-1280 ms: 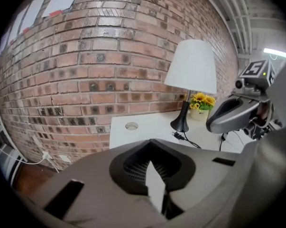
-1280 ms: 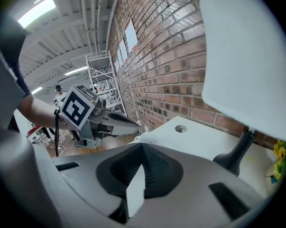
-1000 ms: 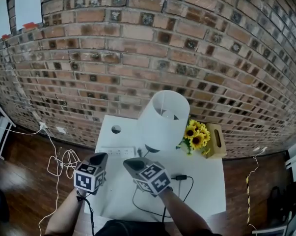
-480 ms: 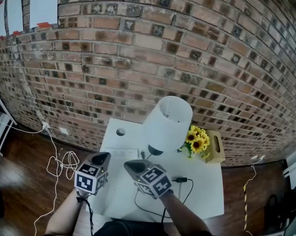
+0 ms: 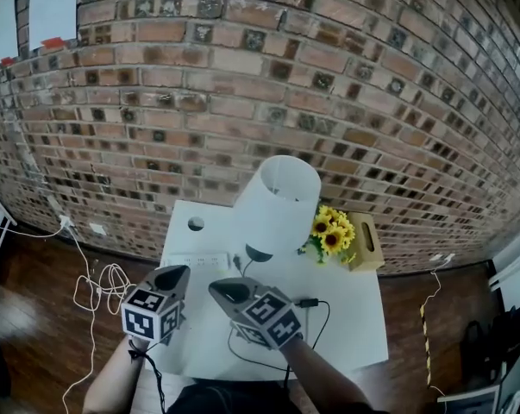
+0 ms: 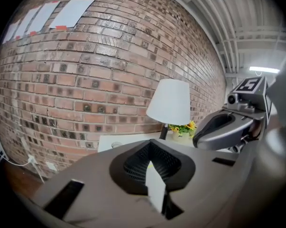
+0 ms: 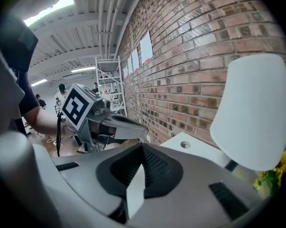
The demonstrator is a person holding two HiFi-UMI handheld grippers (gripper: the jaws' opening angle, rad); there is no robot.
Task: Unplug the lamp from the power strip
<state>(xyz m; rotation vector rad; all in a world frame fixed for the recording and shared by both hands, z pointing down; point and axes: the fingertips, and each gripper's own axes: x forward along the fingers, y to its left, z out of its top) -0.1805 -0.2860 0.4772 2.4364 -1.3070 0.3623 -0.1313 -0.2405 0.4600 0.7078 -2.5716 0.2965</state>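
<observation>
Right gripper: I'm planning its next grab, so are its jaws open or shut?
Shut. In the right gripper view the right gripper has its jaws closed together, with nothing between them.

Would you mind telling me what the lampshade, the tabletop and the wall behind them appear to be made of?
Lampshade: probably matte white fabric or plastic; smooth, even, no sheen. Tabletop: likely white laminate or painted board; flat, uniform. Wall: brick with mortar joints, rough, weathered reddish-brown.
</observation>
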